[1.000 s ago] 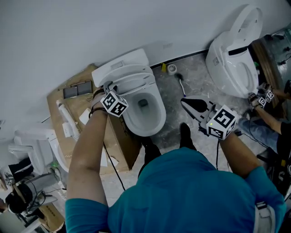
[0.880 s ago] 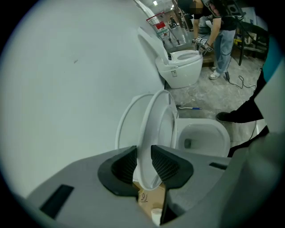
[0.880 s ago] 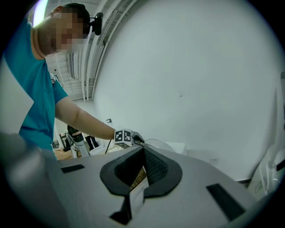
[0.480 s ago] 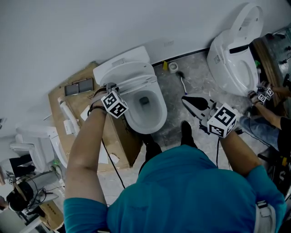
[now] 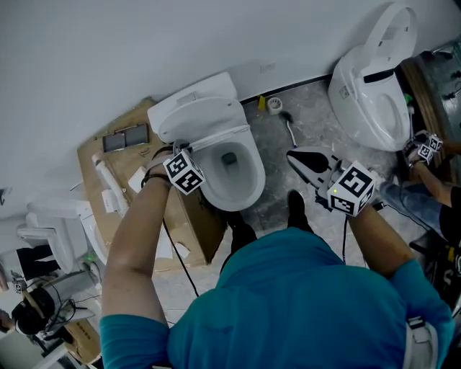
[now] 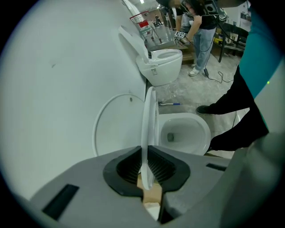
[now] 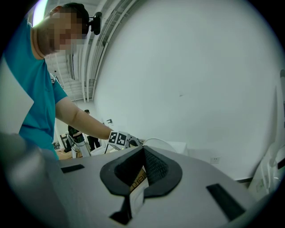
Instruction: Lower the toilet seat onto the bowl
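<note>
Toilet seat [image 6: 150, 111] stands near upright, its rim pinched at the tips of the left gripper [image 6: 146, 148], whose jaws have just been closing. Risk: the shallow hold slips on smooth plastic and the seat slams onto the bowl [image 6: 202, 133] beyond. Right gripper [image 7: 143, 146], jaws together and empty, is well apart, so no backup.

Lit softly and evenly from overhead, with no hard shadows. Looked cool and rather dim in the head view, with the white wall [image 5: 108, 50] turned flat grey and the floor [image 5: 310, 122] only faintly shaded. Bowed straight lines hard toward the edges in both gripper views, inside a dark round vignette. Smeared the close grey body of the left gripper [image 6: 148, 149] out of focus, yet kept the toilet seat [image 6: 150, 116] crisp. Flared mildly at a ceiling light [image 7: 41, 8].
</note>
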The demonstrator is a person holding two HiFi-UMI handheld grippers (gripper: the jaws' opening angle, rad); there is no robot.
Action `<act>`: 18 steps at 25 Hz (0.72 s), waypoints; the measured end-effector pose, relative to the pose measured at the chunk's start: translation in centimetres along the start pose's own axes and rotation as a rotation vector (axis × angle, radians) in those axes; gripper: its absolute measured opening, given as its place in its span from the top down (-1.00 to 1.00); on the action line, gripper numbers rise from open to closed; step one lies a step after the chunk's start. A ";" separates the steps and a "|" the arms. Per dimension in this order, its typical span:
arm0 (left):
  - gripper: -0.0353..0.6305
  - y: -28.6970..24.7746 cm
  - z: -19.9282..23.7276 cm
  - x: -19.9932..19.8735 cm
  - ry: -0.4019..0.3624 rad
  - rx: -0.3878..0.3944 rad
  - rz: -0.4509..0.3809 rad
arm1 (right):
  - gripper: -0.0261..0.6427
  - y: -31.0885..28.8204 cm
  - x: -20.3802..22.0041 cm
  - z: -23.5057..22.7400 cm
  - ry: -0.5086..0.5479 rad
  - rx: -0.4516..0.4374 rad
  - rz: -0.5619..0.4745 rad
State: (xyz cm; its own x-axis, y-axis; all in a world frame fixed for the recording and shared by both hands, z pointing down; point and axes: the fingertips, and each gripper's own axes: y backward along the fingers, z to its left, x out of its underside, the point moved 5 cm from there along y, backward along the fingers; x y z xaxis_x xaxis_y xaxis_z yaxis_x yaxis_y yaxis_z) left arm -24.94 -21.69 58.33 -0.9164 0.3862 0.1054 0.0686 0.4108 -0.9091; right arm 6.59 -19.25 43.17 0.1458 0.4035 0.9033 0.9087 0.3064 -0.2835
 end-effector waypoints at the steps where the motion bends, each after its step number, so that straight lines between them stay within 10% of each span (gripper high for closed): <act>1: 0.76 0.1 -0.3 0.0 -0.005 0.010 0.000 | 0.95 0.0 0.0 0.0 -0.001 -0.001 0.000; 18: 0.76 0.9 -7.1 0.5 -0.063 0.177 -0.001 | 0.95 -0.5 0.1 0.1 -0.008 -0.008 0.009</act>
State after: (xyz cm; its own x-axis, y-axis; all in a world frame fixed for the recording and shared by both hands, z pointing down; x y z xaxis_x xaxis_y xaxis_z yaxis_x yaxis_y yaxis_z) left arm -22.57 -15.23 60.43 -0.9398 0.3307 0.0860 0.0021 0.2573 -0.9663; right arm 6.11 -19.32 43.33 0.1504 0.4130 0.8982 0.9106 0.2960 -0.2886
